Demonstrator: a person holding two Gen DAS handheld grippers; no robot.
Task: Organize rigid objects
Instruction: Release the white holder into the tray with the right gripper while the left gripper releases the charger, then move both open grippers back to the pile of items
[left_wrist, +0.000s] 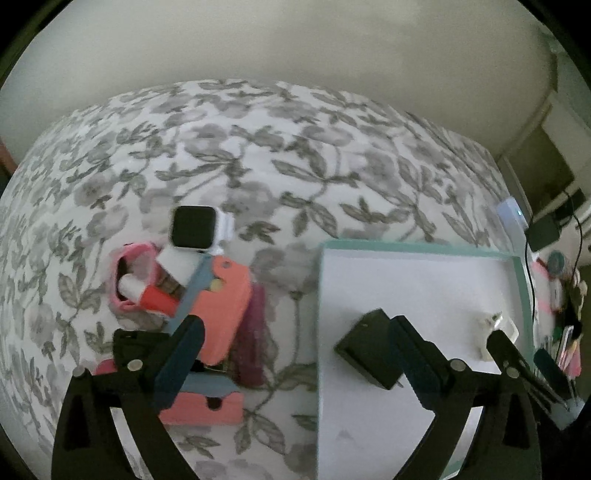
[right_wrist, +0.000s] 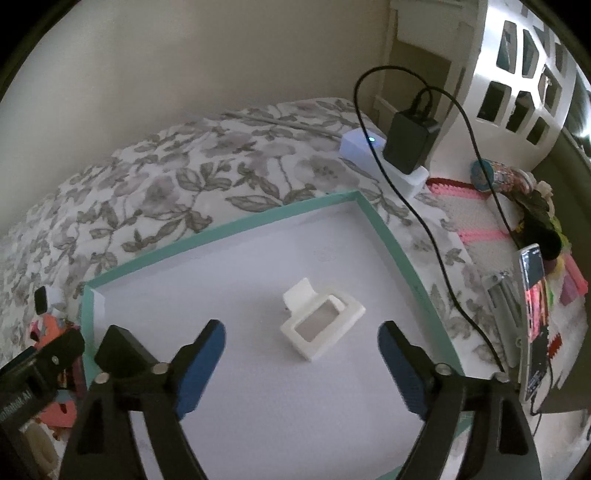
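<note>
left tool (left_wrist: 295, 354): spread, over the tray's left edge
right tool (right_wrist: 301, 354): spread, above tray (right_wrist: 221, 229)
white holder (right_wrist: 321, 328): inside tray
black block (left_wrist: 369, 350): perhaps a charger, in tray
bed (left_wrist: 258, 147): carries tray

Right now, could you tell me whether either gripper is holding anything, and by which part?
Nothing is held. The left gripper is open over the pile and the tray's edge. The right gripper is open above the white holder.
</note>
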